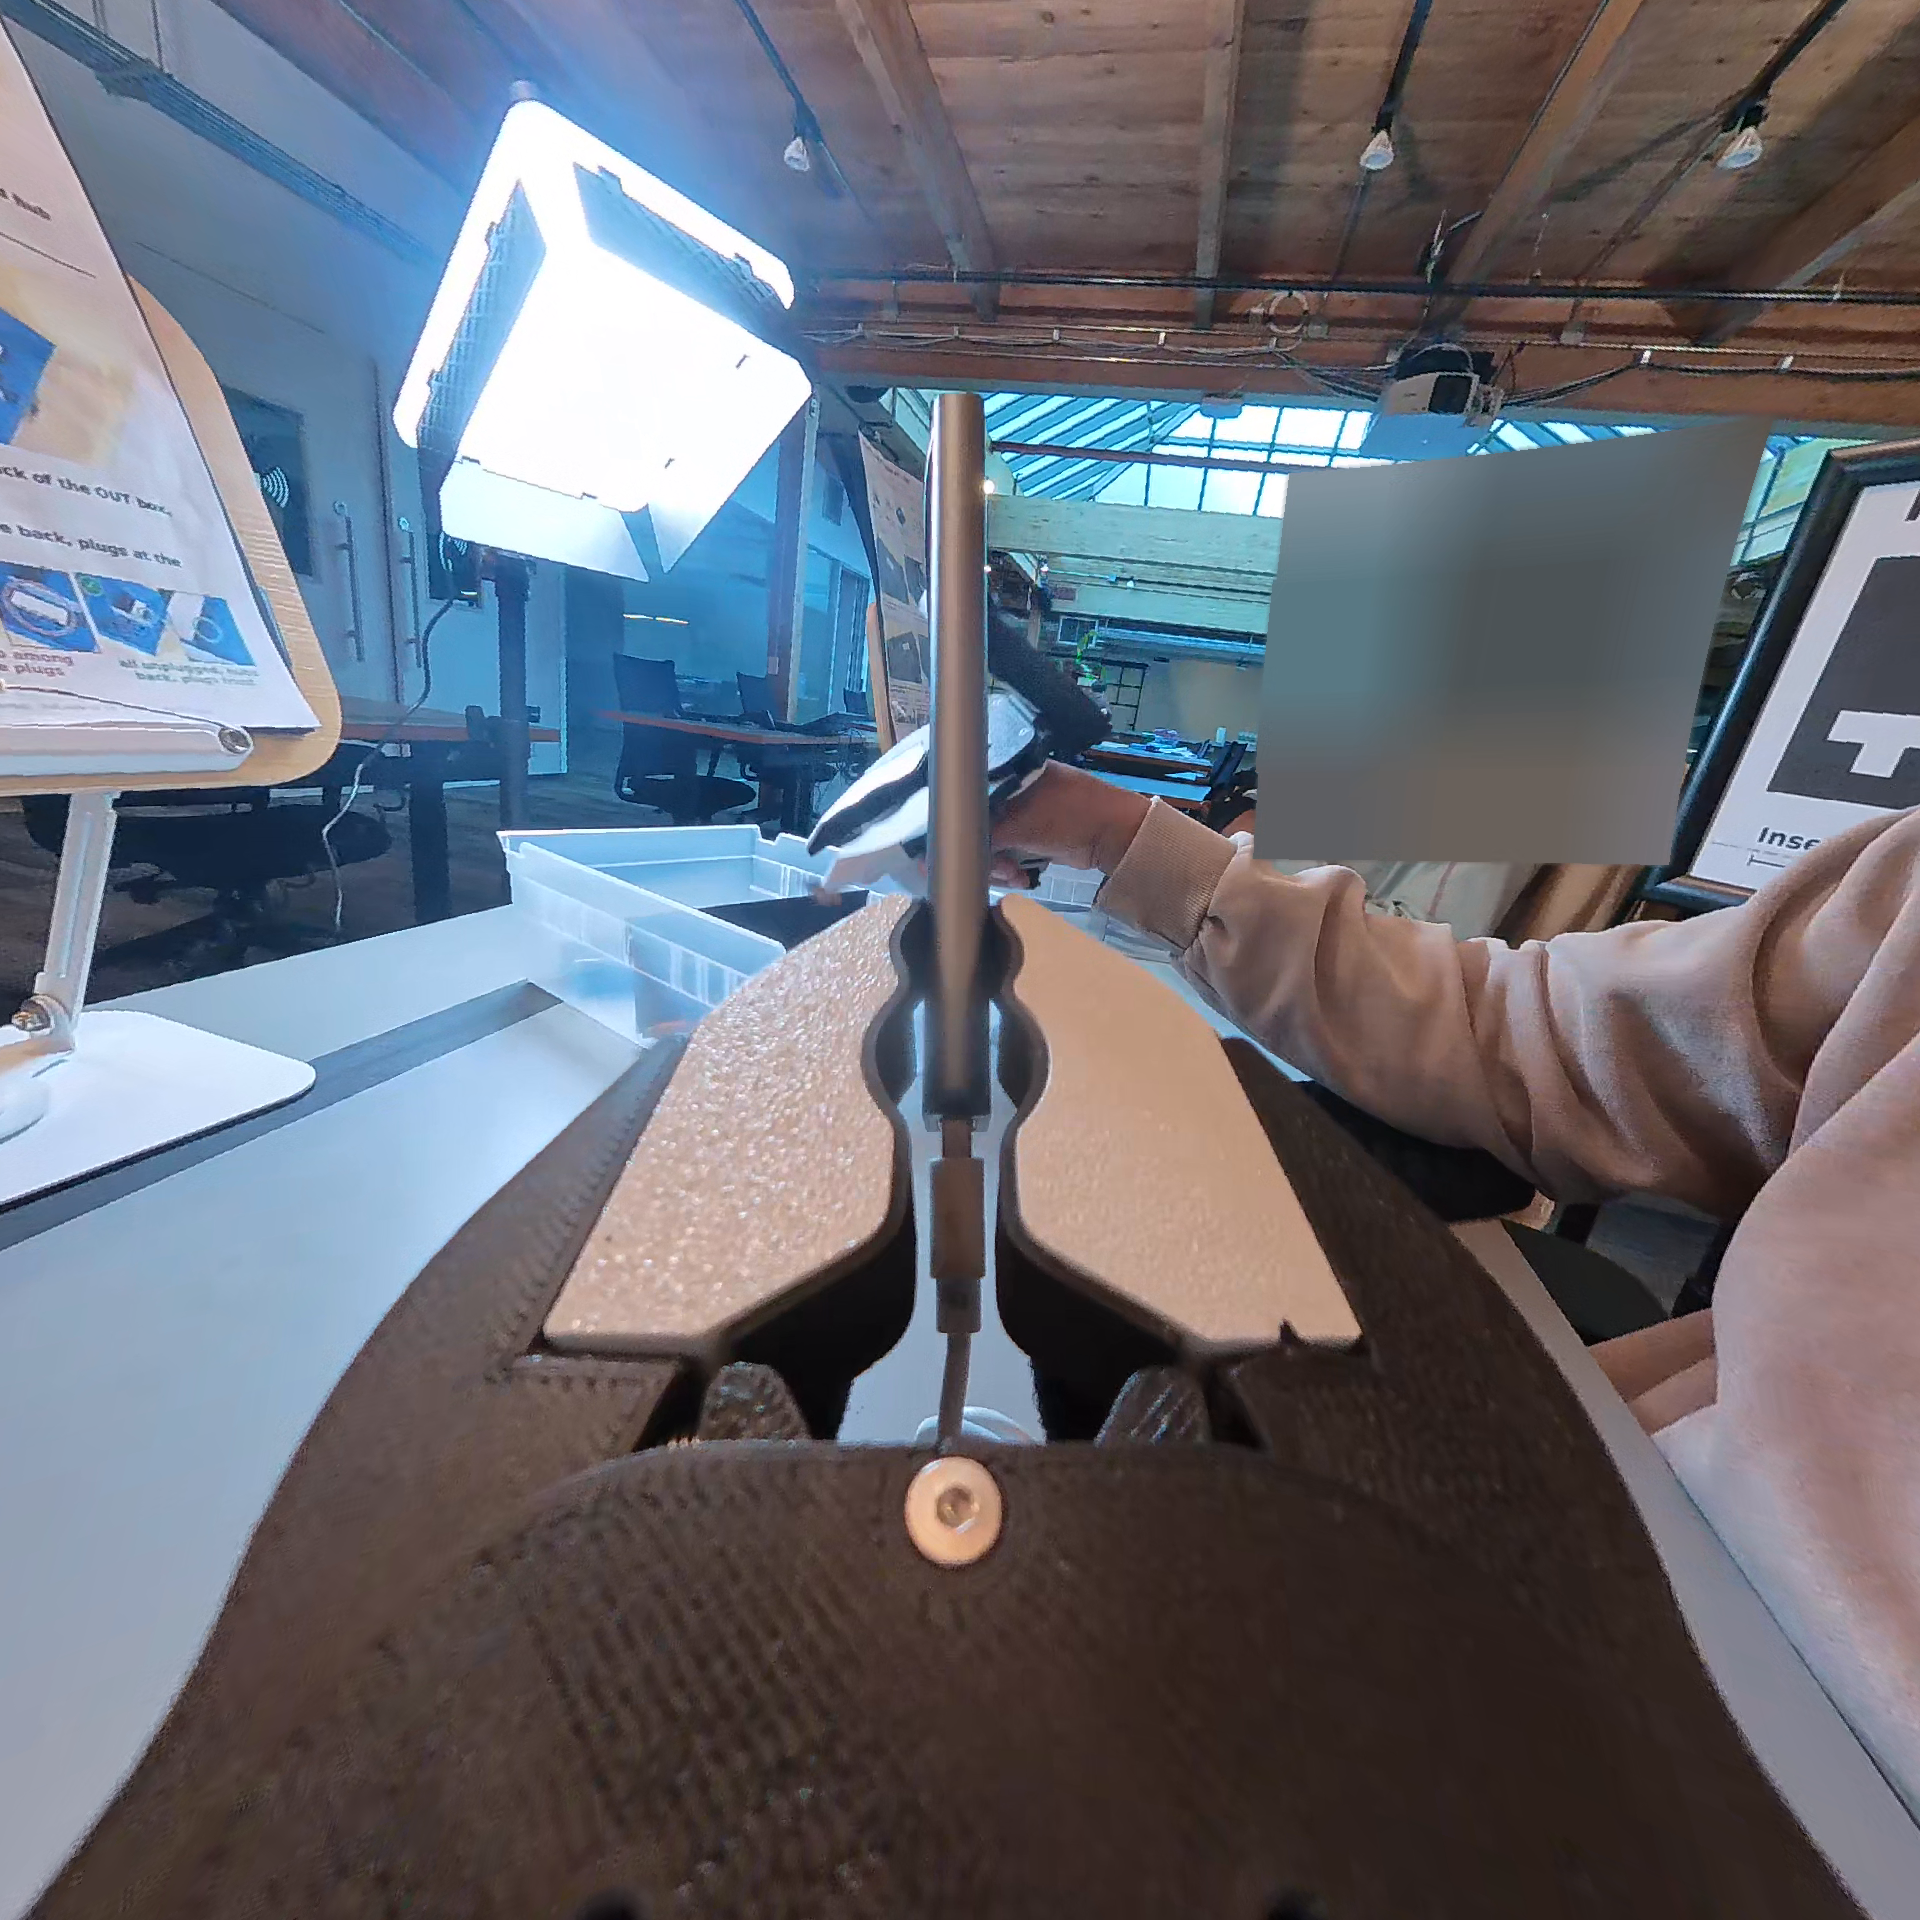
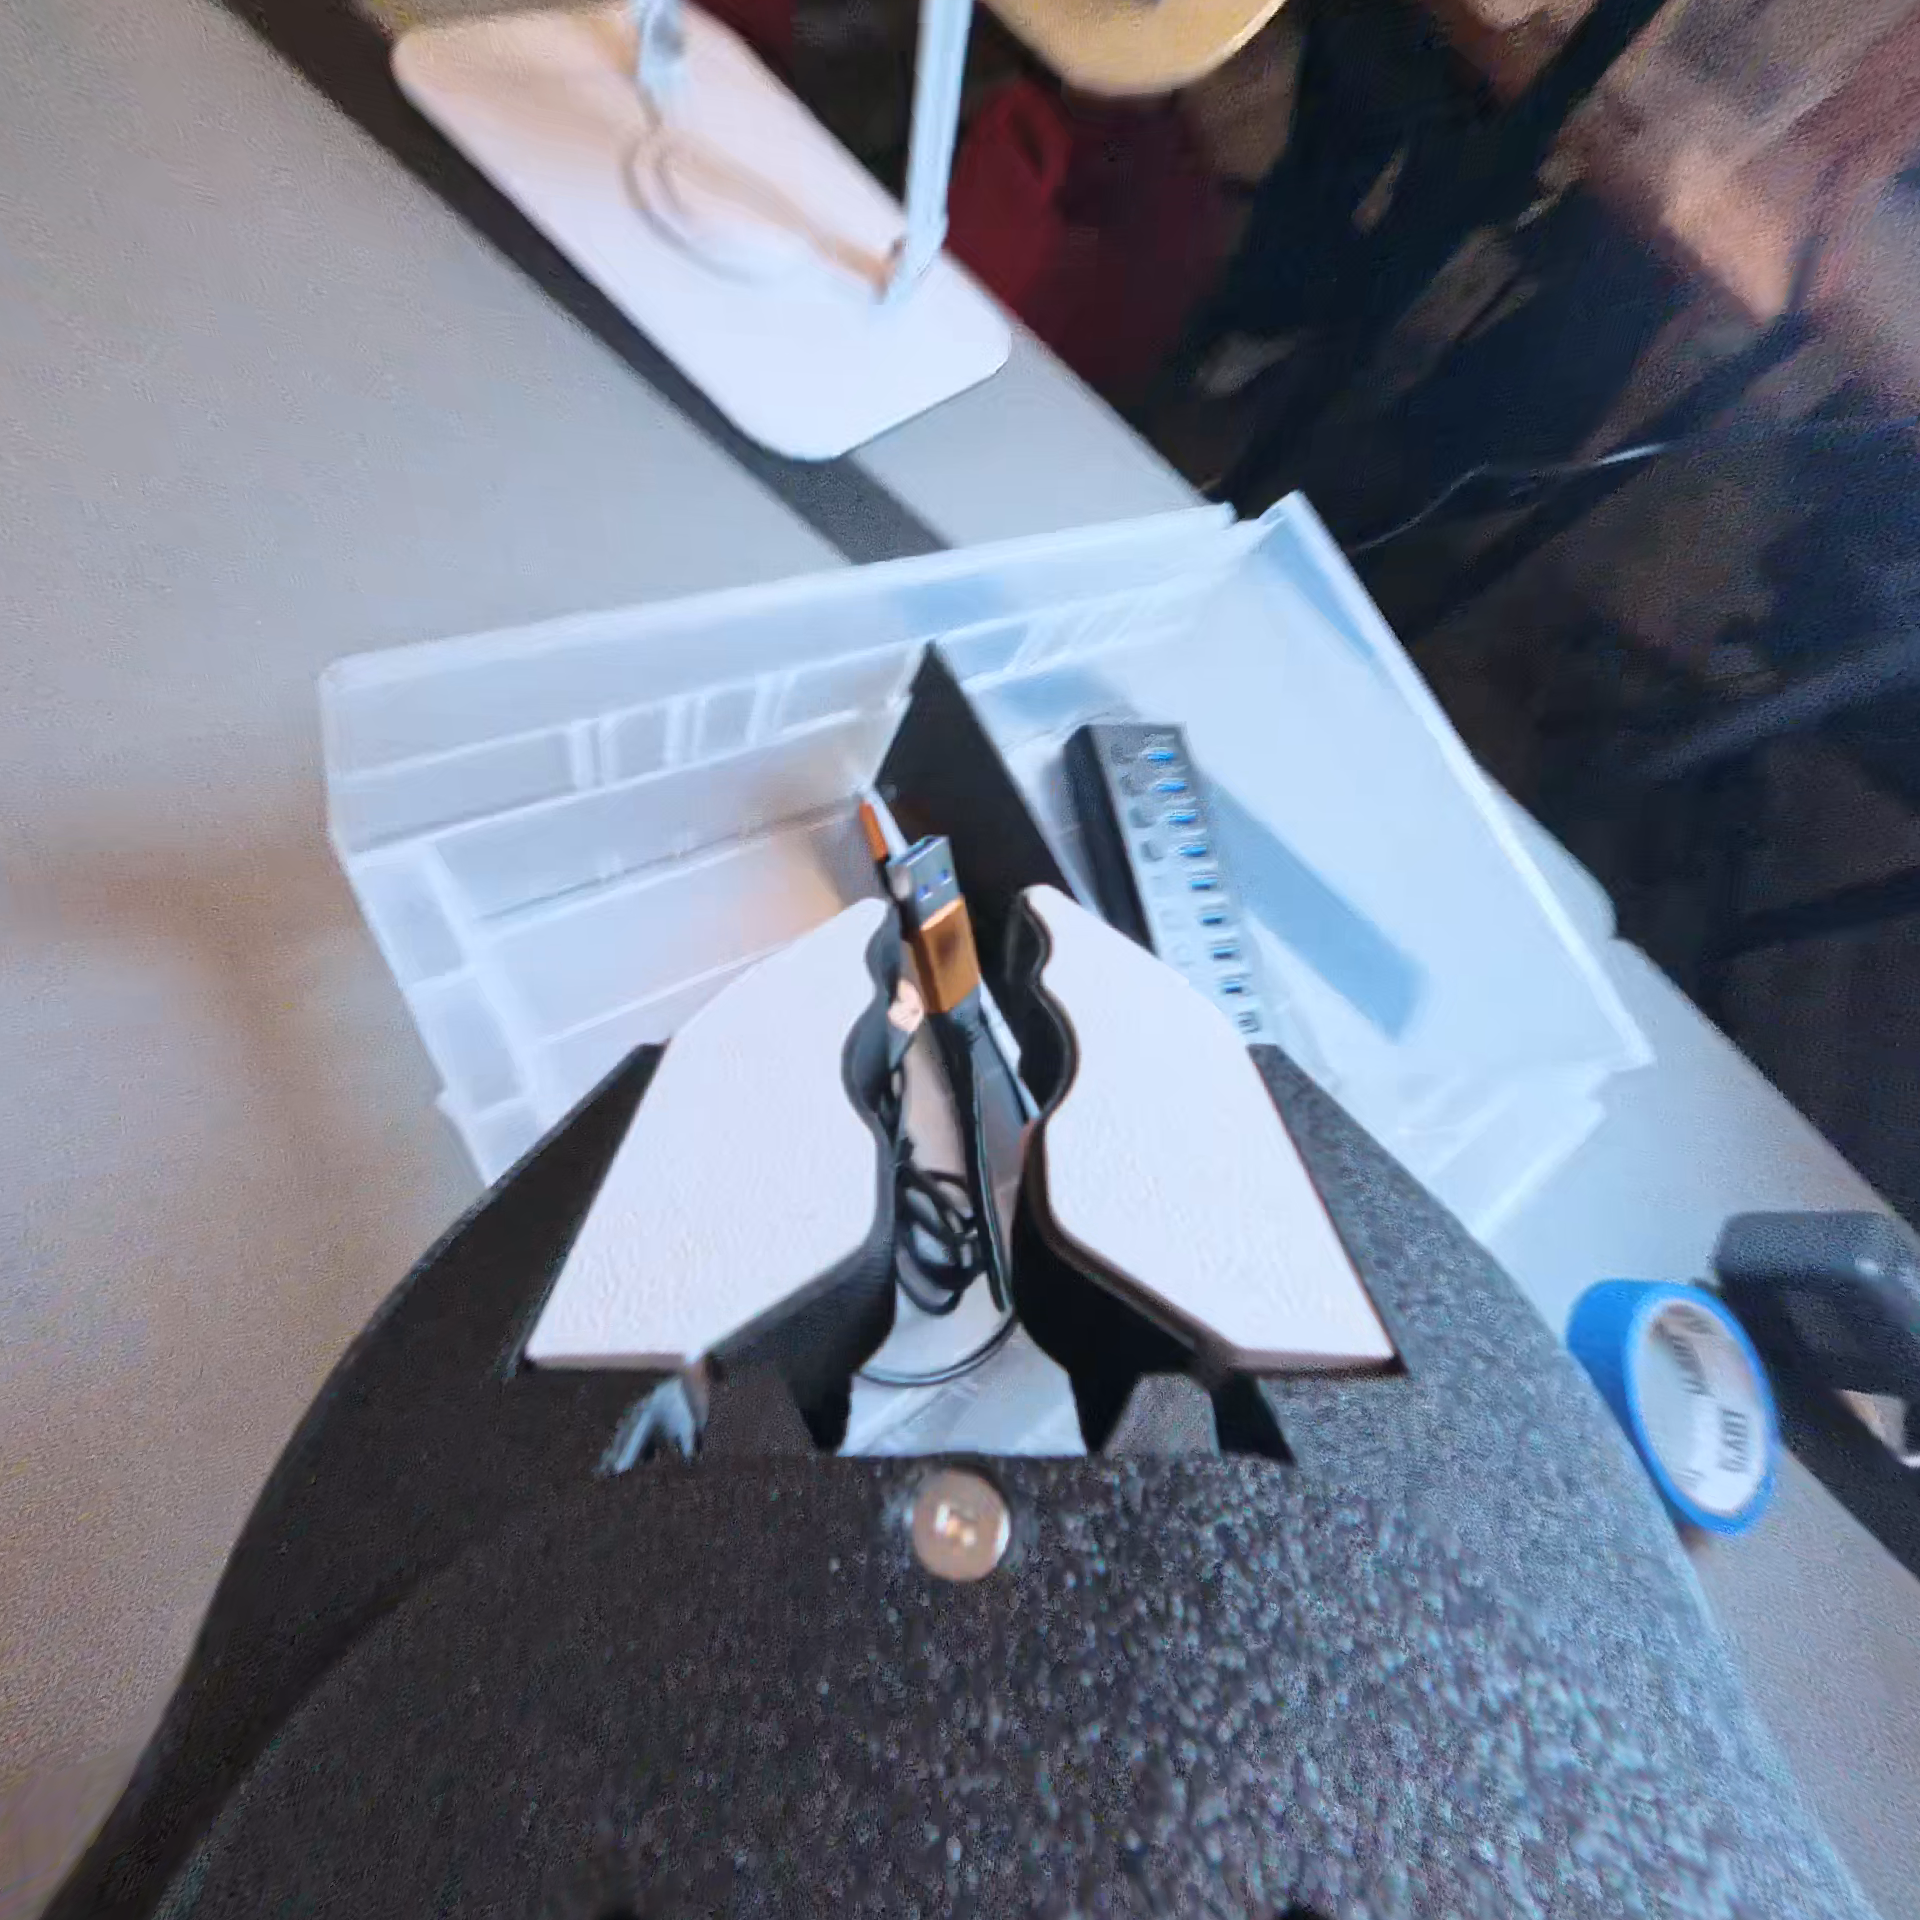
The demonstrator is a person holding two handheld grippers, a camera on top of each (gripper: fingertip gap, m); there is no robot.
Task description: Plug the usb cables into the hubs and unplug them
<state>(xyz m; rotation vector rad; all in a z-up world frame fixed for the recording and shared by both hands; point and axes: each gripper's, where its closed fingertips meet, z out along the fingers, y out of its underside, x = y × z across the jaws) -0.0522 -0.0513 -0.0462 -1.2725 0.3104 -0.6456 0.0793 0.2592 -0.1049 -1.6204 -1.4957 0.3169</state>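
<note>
My left gripper (image 1: 954,920) is shut on a thin grey hub (image 1: 956,675). It holds the hub upright and edge-on above the table, with a grey plug and cable (image 1: 957,1216) at the hub's lower end. My right gripper (image 2: 951,909) is open over a clear plastic bin (image 2: 644,748). An orange USB plug (image 2: 940,961) on a coiled black cable (image 2: 935,1247) lies between its fingers, with a gap on each side. A long black hub with blue ports (image 2: 1174,883) lies in the bin's right compartment. The right gripper also shows far off in the left wrist view (image 1: 883,821), above the bin.
A white stand base (image 2: 707,229) holds an instruction sheet (image 1: 125,520) at the table's far edge. A blue tape roll (image 2: 1673,1403) sits right of the bin. A lit light panel (image 1: 603,343) and a framed sign (image 1: 1818,675) stand behind. A person's sleeve (image 1: 1507,1039) reaches across. About 35 cm separates my left fingertips from my right.
</note>
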